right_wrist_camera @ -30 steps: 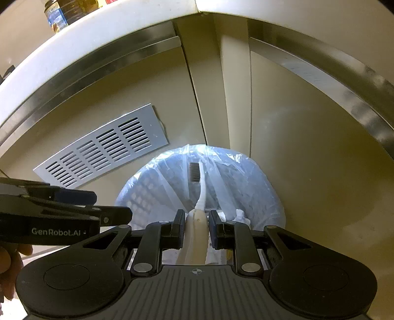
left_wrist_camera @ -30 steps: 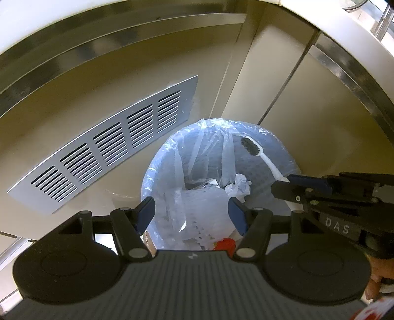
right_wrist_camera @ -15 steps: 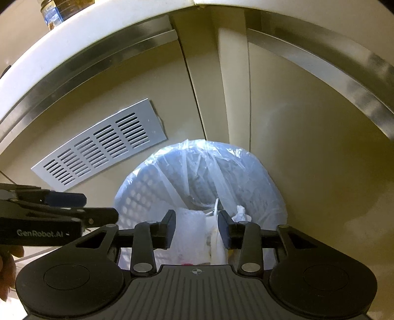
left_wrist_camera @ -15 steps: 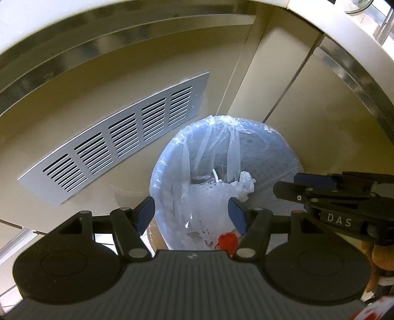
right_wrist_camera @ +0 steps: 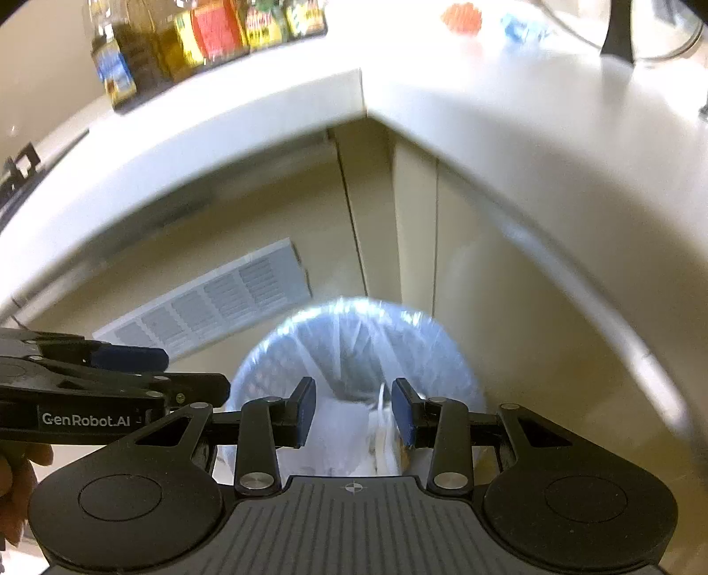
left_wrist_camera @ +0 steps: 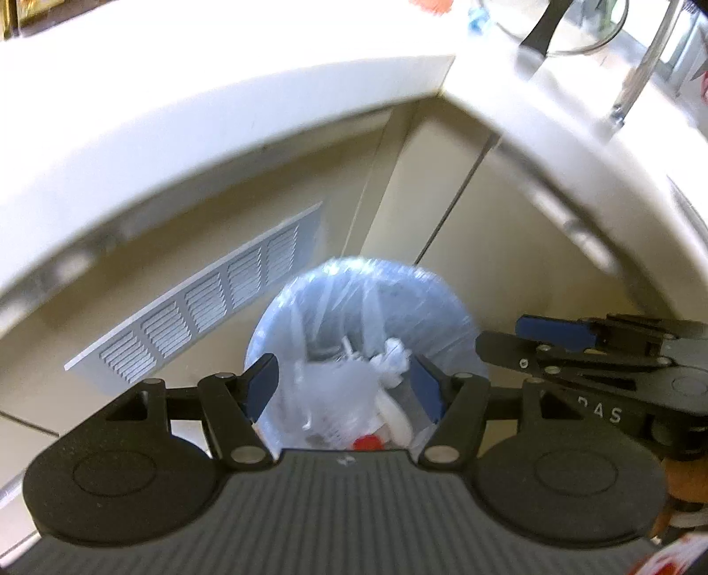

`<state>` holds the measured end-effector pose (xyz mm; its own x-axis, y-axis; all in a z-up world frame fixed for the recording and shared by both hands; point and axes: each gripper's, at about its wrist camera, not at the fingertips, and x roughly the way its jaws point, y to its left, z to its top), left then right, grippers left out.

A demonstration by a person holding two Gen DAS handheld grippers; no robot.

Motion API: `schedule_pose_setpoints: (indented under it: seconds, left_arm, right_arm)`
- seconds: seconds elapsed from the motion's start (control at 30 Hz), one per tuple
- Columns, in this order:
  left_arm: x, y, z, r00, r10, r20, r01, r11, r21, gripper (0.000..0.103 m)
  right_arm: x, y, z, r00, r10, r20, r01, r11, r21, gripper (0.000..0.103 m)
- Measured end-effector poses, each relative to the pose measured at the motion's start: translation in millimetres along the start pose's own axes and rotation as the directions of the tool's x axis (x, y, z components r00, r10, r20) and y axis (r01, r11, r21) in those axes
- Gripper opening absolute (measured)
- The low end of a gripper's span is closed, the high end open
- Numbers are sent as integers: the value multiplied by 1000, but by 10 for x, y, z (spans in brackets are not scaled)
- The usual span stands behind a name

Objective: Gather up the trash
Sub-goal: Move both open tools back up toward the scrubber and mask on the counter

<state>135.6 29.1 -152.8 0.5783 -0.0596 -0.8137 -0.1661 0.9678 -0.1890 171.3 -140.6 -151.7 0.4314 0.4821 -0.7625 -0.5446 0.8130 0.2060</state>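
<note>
My two claw cameras both look down from above at the same trash bin (left_wrist_camera: pixel 367 309) by the table (right_wrist_camera: pixel 398 101) corner.

Both wrist views are smeared by motion blur. The gripper bodies at 6 o'clock stay sharp; all beyond is soft. The countertop (left_wrist_camera: pixel 186 146) from 9 through 12 to 3 o'clock is blown out to near-white glare, its edge detail lost. Light falls from above. The cabinet fronts (right_wrist_camera: pixel 274 230) beneath the overhang sit in dim beige shade. The vent grille (left_wrist_camera: pixel 208 309) slats smear together. The bin liner (right_wrist_camera: pixel 354 340) shows pale blue sheen at its rim. Bottles (right_wrist_camera: pixel 199 40) at 11 o'clock are streaked. Fisheye bends straight counter edges into arcs, with dark vignette at the corners.
</note>
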Motion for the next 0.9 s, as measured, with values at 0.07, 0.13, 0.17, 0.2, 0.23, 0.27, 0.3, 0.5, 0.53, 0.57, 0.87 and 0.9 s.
schedule_pose_setpoints:
  seconds: [0.07, 0.13, 0.17, 0.2, 0.23, 0.27, 0.3, 0.5, 0.53, 0.57, 0.87, 0.9]
  left_arm:
    - [-119, -33, 69, 1000, -18, 24, 18, 1000, 9, 62]
    - [-237, -63, 140, 998, -32, 48, 30, 999, 26, 62]
    - [-299, -76, 179, 997, -41, 59, 39, 999, 36, 62]
    - [-353, -89, 215, 996, -51, 70, 48, 998, 47, 63]
    - [-406, -94, 251, 995, -56, 80, 52, 997, 55, 63]
    - [-456, -95, 288, 994, -59, 90, 54, 997, 59, 63]
    - [-507, -92, 326, 993, -65, 100, 60, 996, 61, 63]
    - [-821, -119, 576, 980, -85, 180, 70, 994, 88, 63]
    - [-862, -118, 619, 977, -90, 194, 73, 993, 90, 63]
    - [-900, -97, 664, 974, -94, 207, 76, 993, 92, 63]
    - [-1077, -124, 950, 958, -114, 262, 87, 990, 116, 63]
    - [-1072, -122, 969, 958, -119, 262, 91, 989, 119, 63]
  right_arm:
    - [-151, 42, 73, 999, -2, 34, 2, 1000, -2, 39]
    - [-306, 76, 139, 997, 0, 79, 0, 1000, -1, 39]
    - [-373, 90, 170, 995, 1, 103, -1, 1000, 0, 39]
    - [-443, 103, 205, 992, -3, 125, 3, 1000, 2, 39]
    - [-503, 115, 238, 990, -8, 144, 7, 1000, 5, 40]
    - [-563, 125, 270, 987, -12, 163, 11, 1000, 10, 41]
    - [-615, 130, 300, 983, -18, 181, 15, 1000, 14, 43]
    - [-890, 110, 513, 963, -55, 263, 32, 996, 89, 52]
    - [-937, 106, 563, 960, -62, 272, 35, 994, 104, 52]
    - [-966, 101, 606, 957, -70, 283, 38, 992, 119, 53]
    - [-1190, -21, 883, 941, -151, 301, 99, 978, 181, 55]
    - [-1194, -33, 907, 942, -162, 295, 109, 977, 186, 55]
